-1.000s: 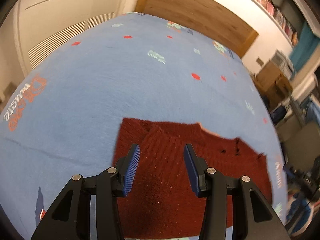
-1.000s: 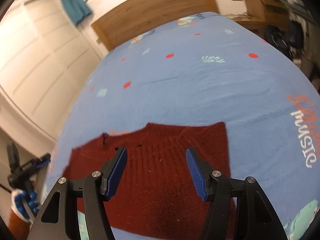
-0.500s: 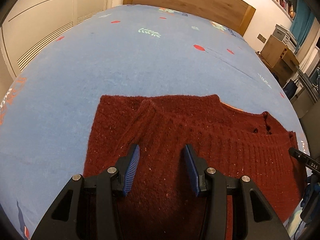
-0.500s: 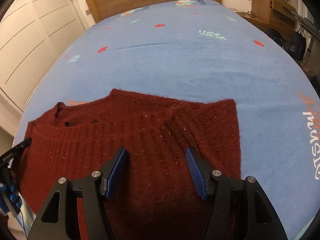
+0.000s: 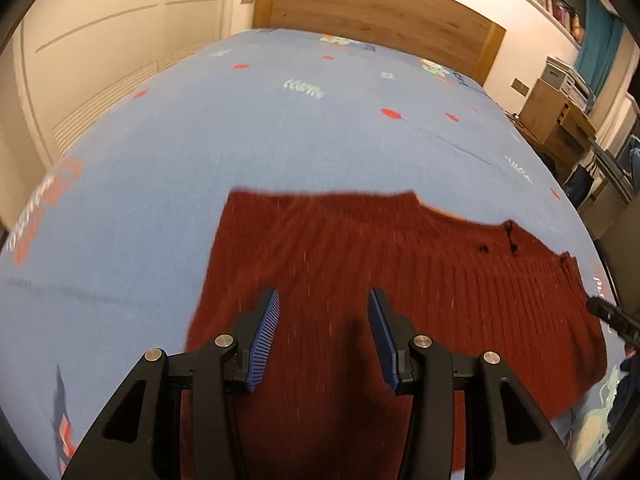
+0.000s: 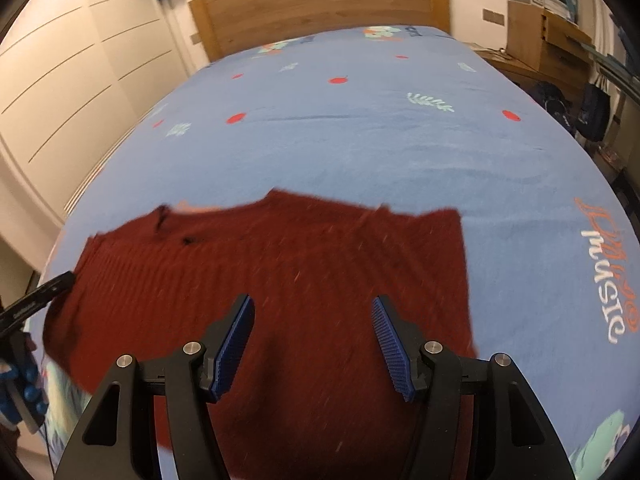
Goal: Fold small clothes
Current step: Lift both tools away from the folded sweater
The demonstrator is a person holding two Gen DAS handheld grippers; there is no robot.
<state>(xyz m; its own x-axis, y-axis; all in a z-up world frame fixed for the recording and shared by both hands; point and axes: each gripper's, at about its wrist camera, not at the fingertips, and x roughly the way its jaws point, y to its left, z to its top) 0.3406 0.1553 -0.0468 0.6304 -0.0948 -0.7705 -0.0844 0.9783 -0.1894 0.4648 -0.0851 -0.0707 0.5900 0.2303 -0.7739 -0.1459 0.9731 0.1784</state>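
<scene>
1. Sweater [image 5: 400, 280]: one dark red knitted sweater lies spread flat on the bed, near its front edge; in the left wrist view it fills the lower middle and runs out toward 3 o'clock, and in the right wrist view [image 6: 280, 280] it runs out toward 9 o'clock.
2. Two small dark spots show on the knit near its far edge; what they are cannot be told through the blur.
3. Left gripper [image 5: 323, 300]: one, its two blue-padded fingers apart with a moderate gap, hanging over the sweater with nothing between the pads.
4. Right gripper [image 6: 312, 308]: one, its two fingers spread wider than the left pair, also over the red knit and holding nothing.
5. Each view catches the other gripper's black tip at the sweater's outer end, at 3 o'clock in the left view and at 9 o'clock in the right.
6. Bed [image 5: 200, 160]: one, covered by a blue printed sheet with red dots, pale leaf sprigs and lettering.
7. Headboard [image 5: 380, 12]: one wooden panel at 12 o'clock.
8. Wardrobe doors [image 6: 60, 80]: cream panels at 10 o'clock.
</scene>
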